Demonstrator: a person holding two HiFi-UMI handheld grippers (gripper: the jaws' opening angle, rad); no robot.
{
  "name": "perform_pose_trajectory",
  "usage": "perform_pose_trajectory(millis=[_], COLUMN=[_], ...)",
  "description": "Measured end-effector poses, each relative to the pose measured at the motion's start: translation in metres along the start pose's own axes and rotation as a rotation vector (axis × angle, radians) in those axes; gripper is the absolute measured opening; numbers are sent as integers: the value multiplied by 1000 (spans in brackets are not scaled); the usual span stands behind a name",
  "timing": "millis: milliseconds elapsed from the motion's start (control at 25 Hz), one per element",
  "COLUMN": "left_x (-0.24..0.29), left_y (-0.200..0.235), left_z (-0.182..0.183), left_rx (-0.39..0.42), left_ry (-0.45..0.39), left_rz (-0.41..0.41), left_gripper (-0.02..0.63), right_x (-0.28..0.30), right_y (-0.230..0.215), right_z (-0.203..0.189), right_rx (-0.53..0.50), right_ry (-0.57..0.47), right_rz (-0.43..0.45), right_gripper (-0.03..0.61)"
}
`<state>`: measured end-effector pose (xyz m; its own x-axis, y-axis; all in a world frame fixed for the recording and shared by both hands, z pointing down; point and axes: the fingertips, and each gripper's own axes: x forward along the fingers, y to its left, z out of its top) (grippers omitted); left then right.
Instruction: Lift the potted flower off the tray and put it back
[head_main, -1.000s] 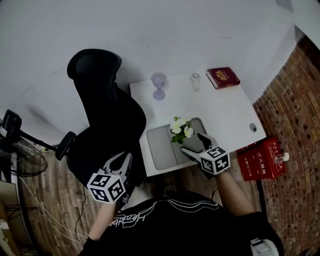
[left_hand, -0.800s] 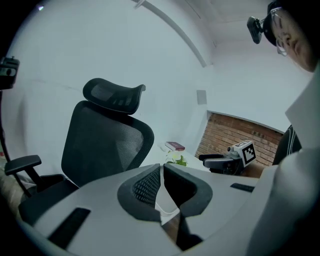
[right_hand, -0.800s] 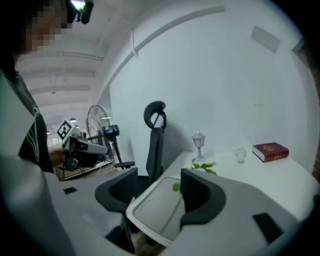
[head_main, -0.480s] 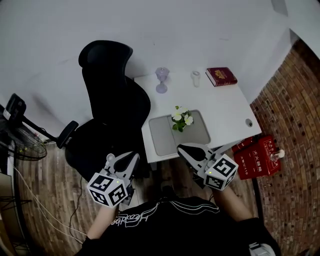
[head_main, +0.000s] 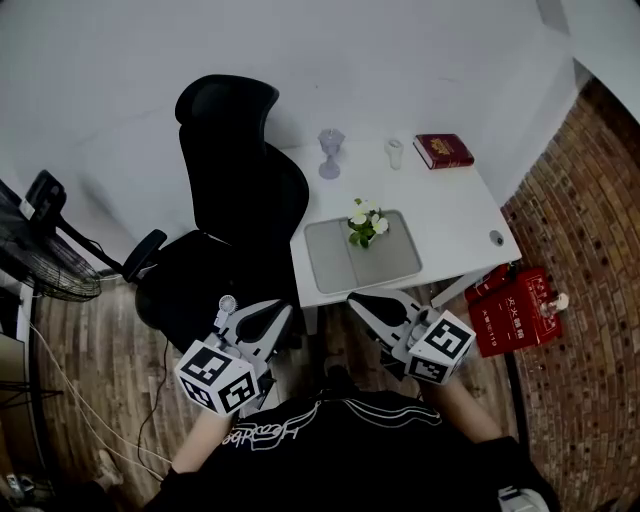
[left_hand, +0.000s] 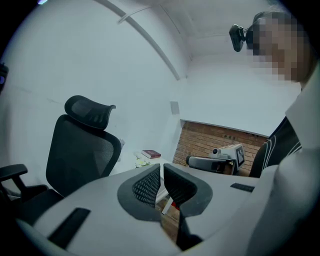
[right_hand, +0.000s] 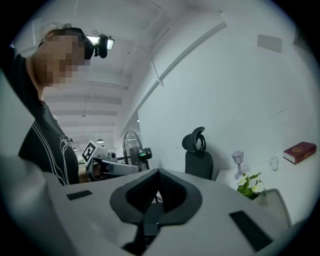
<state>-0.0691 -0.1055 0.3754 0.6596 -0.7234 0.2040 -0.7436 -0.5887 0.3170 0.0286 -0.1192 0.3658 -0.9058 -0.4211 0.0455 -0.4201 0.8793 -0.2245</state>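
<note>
The potted flower (head_main: 366, 222), white blooms over green leaves, stands upright on the grey tray (head_main: 335, 262) on the white table. Both grippers hang in front of the table's near edge, well short of the pot. My right gripper (head_main: 358, 300) is shut with nothing in it; in the right gripper view its jaws (right_hand: 158, 172) meet, and the flower (right_hand: 251, 185) and tray (right_hand: 277, 200) lie far off to the right. My left gripper (head_main: 280, 312) is over the floor beside the chair, and its pads (left_hand: 150, 182) stand almost together with nothing between them.
A black office chair (head_main: 235, 170) stands against the table's left side. At the table's far edge are a glass goblet (head_main: 330, 152), a small glass (head_main: 394, 152) and a red book (head_main: 444, 150). Red boxes (head_main: 515, 310) sit on the floor right of the table. A fan (head_main: 50, 260) stands far left.
Both grippers have drawn back from the table toward the person. The right gripper, open beside the flower a second ago, is now shut and empty. The flower stays on the tray.
</note>
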Motion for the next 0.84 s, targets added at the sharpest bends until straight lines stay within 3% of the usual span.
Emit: perform_pose_trajectory(millis=[840], left_x=[-38], left_y=[-5], left_z=[-22], left_rx=[18], left_ry=[20], left_rz=[2], left_gripper=[43], right_x=[-4], right_y=[39], right_z=[-23], right_rx=[21], right_ry=[1], right_rz=[-40], right_gripper=[0])
